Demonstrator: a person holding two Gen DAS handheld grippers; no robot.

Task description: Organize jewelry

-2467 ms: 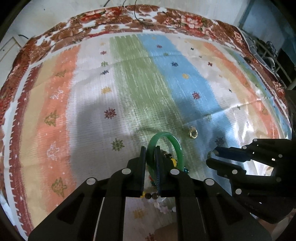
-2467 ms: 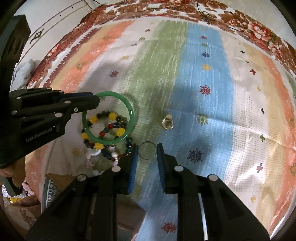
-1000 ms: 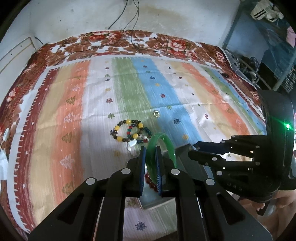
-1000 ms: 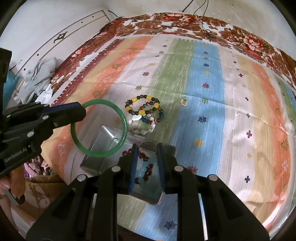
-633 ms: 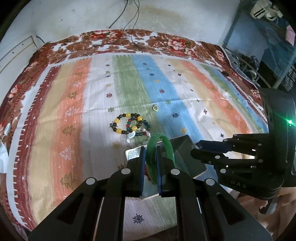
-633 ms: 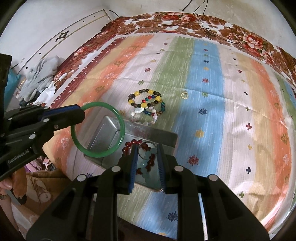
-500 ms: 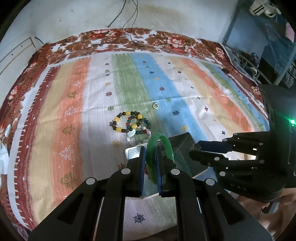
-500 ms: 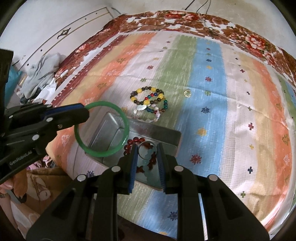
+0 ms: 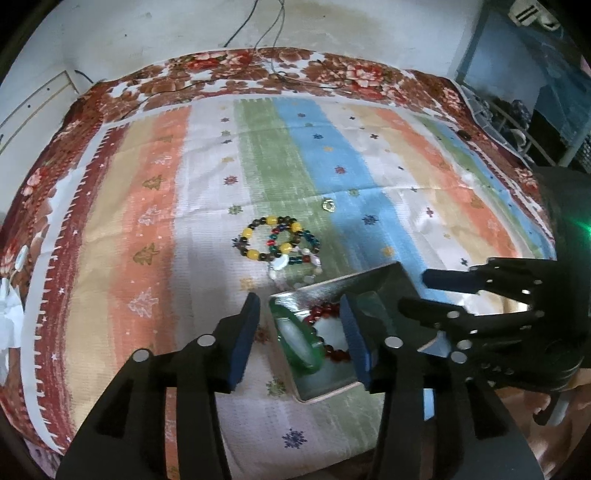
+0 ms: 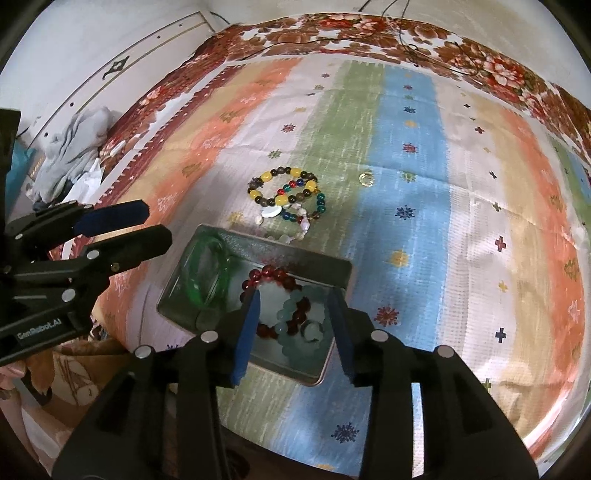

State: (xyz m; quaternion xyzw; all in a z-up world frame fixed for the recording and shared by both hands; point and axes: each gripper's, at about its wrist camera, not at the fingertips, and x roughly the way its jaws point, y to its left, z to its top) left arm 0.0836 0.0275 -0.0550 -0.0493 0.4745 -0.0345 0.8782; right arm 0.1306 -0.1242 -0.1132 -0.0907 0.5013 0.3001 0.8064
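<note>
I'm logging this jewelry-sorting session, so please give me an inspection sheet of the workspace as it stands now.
Surface: striped bedspread with floral border.
Job's things: metal tray holds the green bangle, red bead bracelet, pale green bead bracelet and a small ring. Mixed bead bracelets and a gold ring lie on the bedspread.
Clutter: crumpled clothes off the bed's edge.
Grippers: left gripper and right gripper both opening above the tray, jaws clear of the jewelry.
Cables: thin wires on the wall and bed's far edge.
Surroundings: white wall; shelving.
</note>
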